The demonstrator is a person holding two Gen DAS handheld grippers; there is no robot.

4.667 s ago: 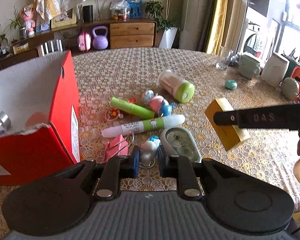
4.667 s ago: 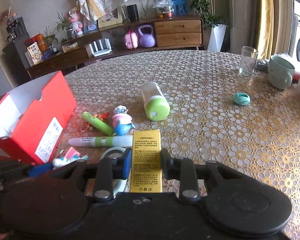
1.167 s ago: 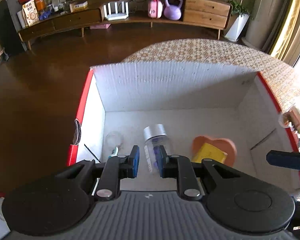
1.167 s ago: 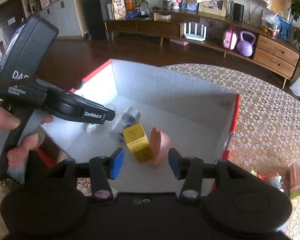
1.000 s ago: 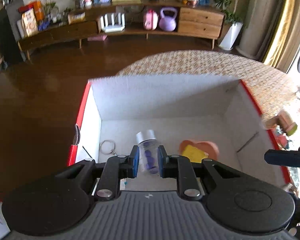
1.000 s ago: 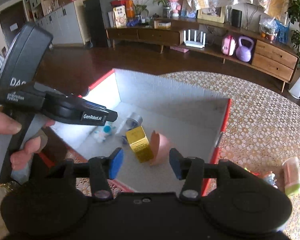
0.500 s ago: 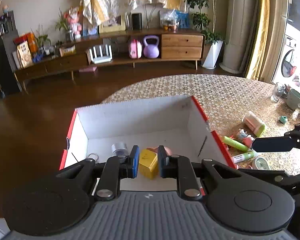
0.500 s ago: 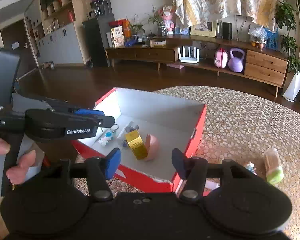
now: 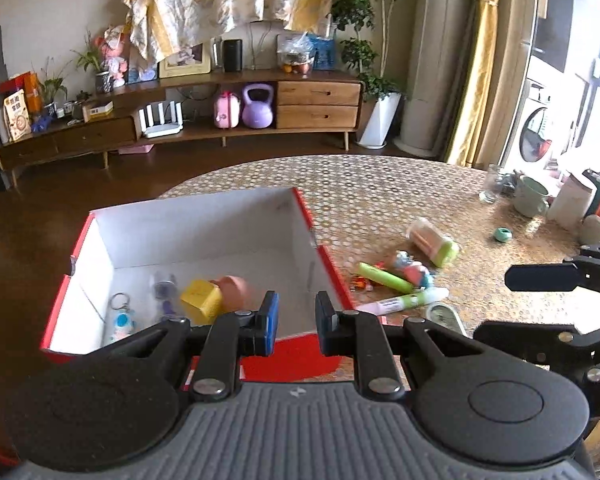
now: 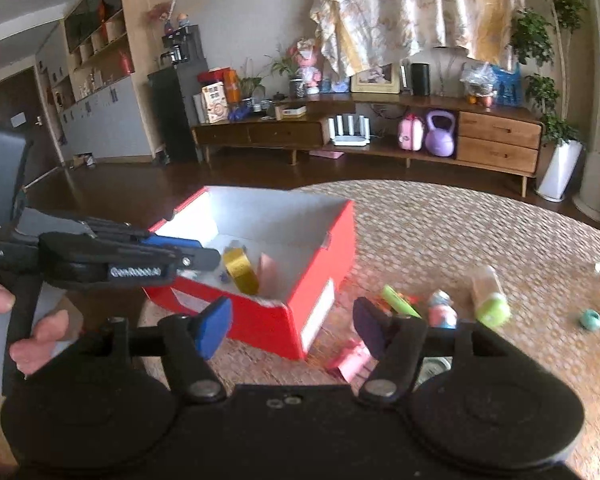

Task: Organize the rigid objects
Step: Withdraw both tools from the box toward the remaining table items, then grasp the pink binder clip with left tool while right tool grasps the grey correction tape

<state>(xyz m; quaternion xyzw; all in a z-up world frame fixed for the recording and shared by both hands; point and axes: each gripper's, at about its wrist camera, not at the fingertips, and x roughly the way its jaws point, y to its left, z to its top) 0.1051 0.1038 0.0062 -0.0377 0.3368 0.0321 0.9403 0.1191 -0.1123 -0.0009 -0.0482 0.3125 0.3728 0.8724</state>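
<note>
Two hand-held tools hang above a round counter with a gold lace-patterned cloth. The left tool has its two blue-padded fingers a small gap apart, with nothing between them. The right tool has its fingers spread wide, also empty.

One red box with a white inside sits open on the counter's left part. Four things lie in it: one yellow carton, one pink heart-shaped piece touching the carton, one small clear bottle and one keyring charm.

Loose on the counter just right of the box lie one green marker, one white and green pen, one toothpick jar with a green lid lying on its side, one small figurine, one tape measure and one pink clip. A small teal ring sits well apart, farther right. A tiny orange cluster beside the marker is too blurred to count.

One glass and one green mug stand at the far right edge.
</note>
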